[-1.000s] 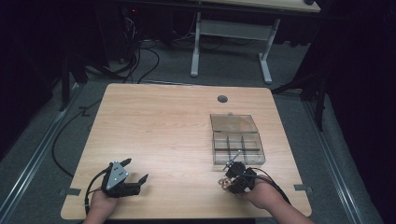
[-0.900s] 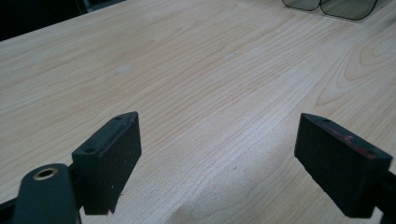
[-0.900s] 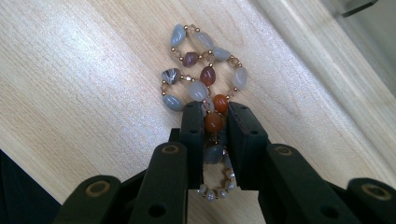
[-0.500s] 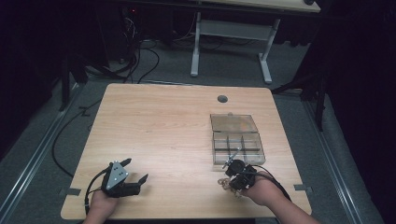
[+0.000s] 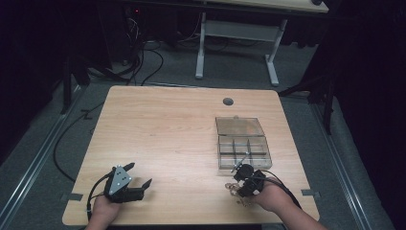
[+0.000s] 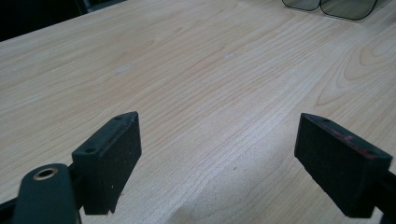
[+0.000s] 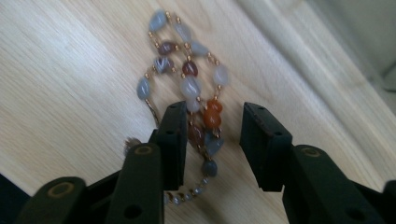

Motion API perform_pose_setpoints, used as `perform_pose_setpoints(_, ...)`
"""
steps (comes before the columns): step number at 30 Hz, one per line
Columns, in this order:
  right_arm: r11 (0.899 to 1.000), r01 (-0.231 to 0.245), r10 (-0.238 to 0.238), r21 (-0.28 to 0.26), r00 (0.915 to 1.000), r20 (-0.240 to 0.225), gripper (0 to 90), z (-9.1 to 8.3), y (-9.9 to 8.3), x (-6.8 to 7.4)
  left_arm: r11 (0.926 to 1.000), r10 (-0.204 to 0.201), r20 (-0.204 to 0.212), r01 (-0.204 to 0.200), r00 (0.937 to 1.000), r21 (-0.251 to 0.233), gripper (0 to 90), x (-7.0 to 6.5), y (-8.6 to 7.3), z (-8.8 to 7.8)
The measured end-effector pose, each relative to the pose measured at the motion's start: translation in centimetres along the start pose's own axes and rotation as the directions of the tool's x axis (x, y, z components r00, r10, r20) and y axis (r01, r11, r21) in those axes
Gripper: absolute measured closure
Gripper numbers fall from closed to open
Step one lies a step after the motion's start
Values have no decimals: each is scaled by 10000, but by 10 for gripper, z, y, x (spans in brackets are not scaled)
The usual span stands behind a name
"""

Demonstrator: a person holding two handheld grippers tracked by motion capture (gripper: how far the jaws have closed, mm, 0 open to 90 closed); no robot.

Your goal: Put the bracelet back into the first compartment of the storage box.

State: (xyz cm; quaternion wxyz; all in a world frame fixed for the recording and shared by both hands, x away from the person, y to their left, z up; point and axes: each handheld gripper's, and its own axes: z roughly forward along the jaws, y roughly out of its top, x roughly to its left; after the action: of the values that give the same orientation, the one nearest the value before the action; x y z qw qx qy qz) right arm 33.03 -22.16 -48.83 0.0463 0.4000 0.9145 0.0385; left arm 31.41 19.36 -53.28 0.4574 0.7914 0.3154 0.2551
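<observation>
Beaded necklace of grey and orange stones (image 7: 194, 88) near the wooden table's (image 5: 167, 134) front edge, bare wood leftward, lying between the right gripper's (image 7: 212, 140) just-opening, spread jaws.

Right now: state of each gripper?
Left gripper: open, nothing between the jaws.
Right gripper: jaws just opened; bead necklace lies between them on the table, not clamped.

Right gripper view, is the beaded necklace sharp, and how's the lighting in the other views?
Right gripper view: the beaded necklace is softly blurred, its far beads most. High view: the table is lit, the surrounding room dark. Left gripper view: even light, wood grain crisp, soft shadow near the jaws.
</observation>
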Motion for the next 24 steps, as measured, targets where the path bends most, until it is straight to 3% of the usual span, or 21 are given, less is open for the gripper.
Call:
perform_pose_setpoints(1, 10000, 0, 0, 0, 10000, 0, 613, 0, 0, 0, 10000, 0, 0, 0, 10000, 0, 154, 0, 0, 0)
perform_pose_setpoints(3, 10000, -78, 77, -40, 9994, -334, 703, 0, -1, 0, 10000, 13, -5, -13, 10000, 19, 154, 0, 0, 0)
perform_pose_setpoints(7, 9992, 410, -410, 1, 9984, -398, 821, 0, 1, 2, 10000, 27, 7, -27, 10000, 14, 154, 0, 0, 0)
perform_pose_setpoints(9, 9979, 652, -653, -28, 9974, -301, 826, 0, 1, 4, 10000, 17, 5, -17, 10000, 12, 154, 0, 0, 0)
perform_pose_setpoints(15, 9984, 557, -560, -79, 9972, -503, 826, -2, 0, 1, 10000, 1, -1, -1, 10000, 2, 154, 0, 0, 0)
perform_pose_setpoints(21, 9993, 41, -73, -361, 9959, -906, 825, -22, 2, -8, 10000, -4, -8, 4, 10000, 17, 154, 0, 0, 0)
perform_pose_setpoints(24, 9990, 176, -211, -400, 9958, -889, 825, -32, 3, -13, 10000, 0, -3, 0, 10000, 7, 154, 0, 0, 0)
